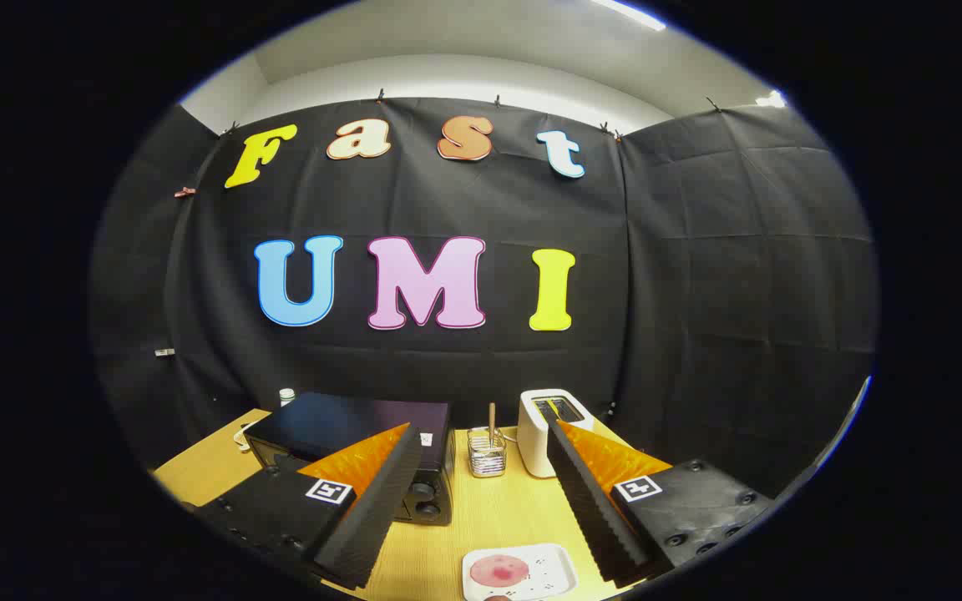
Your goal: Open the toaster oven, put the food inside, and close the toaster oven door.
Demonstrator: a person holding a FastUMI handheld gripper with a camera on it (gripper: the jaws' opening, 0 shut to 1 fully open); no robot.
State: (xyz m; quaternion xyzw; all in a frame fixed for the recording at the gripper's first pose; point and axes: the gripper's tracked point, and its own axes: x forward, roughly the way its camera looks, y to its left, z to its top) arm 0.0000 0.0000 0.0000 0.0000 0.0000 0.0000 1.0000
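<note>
- Gripper view: the gripper (481, 467) hangs above the pale wooden counter (498, 509), its fingers spread wide, holding nothing.
- The black box-shaped toaster oven (347, 430) sits beyond the left finger, door closed.
- A white square plate (560, 568) with a pinkish round food slice (498, 571) lies between the fingers, apart from the oven.
- A white pop-up toaster (544, 430) and a clear holder (487, 452) stand right of the oven.
</note>
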